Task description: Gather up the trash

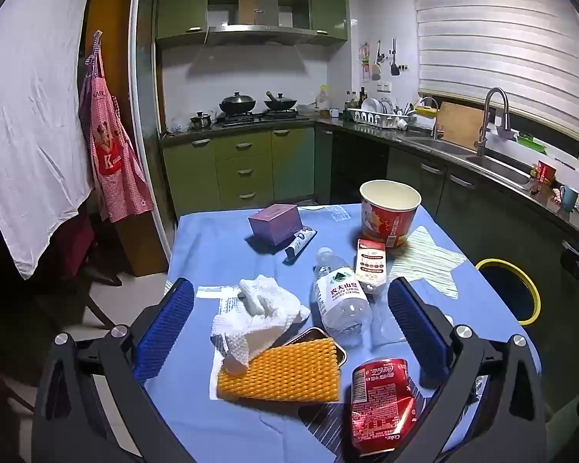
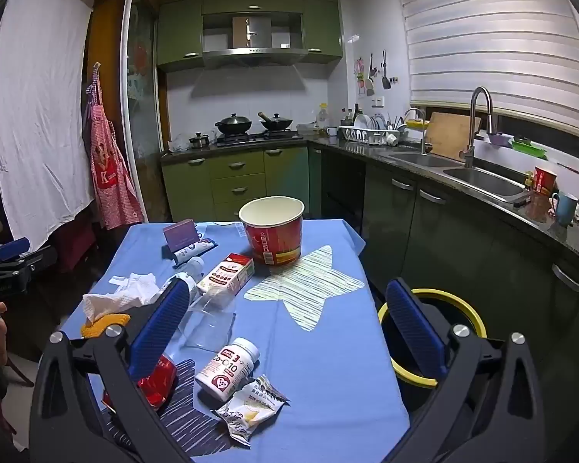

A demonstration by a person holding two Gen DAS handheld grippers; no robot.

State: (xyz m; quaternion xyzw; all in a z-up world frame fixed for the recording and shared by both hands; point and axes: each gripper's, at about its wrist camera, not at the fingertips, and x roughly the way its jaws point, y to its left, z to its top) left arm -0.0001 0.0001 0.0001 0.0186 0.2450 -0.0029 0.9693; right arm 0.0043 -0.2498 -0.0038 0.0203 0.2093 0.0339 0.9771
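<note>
Left gripper (image 1: 289, 324) spread wide, empty, low in frame. Between the pads: tissue (image 1: 256, 314), soft and weightless, best pinched at its bunched middle. Lower right: crushed can (image 1: 382, 405), light, slick, gripped across its flattened sides. Right gripper (image 2: 285, 332) likewise agape; bin (image 2: 432, 332) at right.

Green kitchen cabinets (image 2: 235, 177), white tiled wall (image 2: 247, 92), steel sink (image 2: 478, 177), striped window blind (image 2: 494, 50)

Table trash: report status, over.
Both jaws wide open, empty. Crushed can, bottle, wrapper on table. Bin at table edge, path clear.
</note>
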